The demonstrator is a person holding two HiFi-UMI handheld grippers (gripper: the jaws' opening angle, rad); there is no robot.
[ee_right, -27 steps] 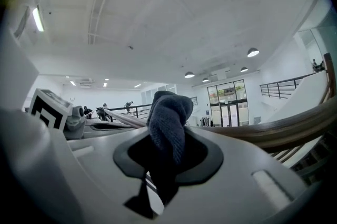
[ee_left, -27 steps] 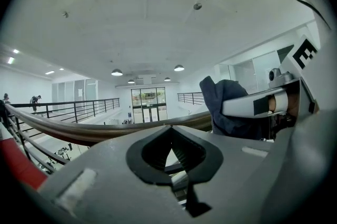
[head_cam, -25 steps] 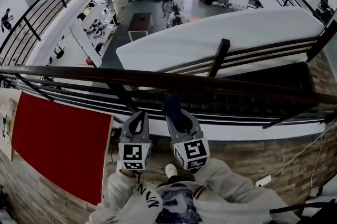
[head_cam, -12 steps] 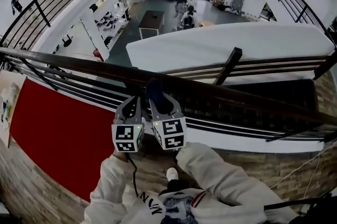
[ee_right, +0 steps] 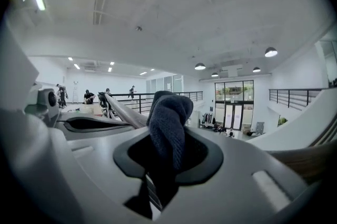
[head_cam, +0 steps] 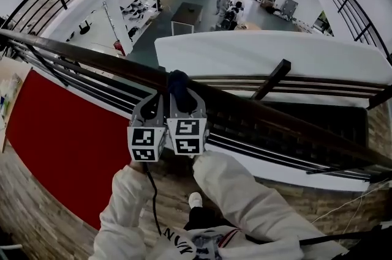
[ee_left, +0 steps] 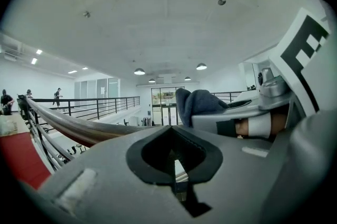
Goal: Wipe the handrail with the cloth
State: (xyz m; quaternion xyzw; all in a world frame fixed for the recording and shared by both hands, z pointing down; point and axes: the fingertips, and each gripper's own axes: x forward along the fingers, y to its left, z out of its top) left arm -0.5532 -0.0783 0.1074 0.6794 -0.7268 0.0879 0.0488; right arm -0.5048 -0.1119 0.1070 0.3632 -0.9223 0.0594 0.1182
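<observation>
The dark brown rounded wooden handrail (head_cam: pixel 257 111) runs its length from the head view's upper left down to its lower right. The bunched dark blue cloth (head_cam: pixel 178 82) sits on the rail's top, along its left half. The grey right gripper (head_cam: pixel 182 98) is clamped on the cloth, which rises as a folded wad past the jaw tips, its long axis crossing the rail. The grey left gripper (head_cam: pixel 153 104) rests just beside it against the rail's near edge, jaws drawn together on nothing.
</observation>
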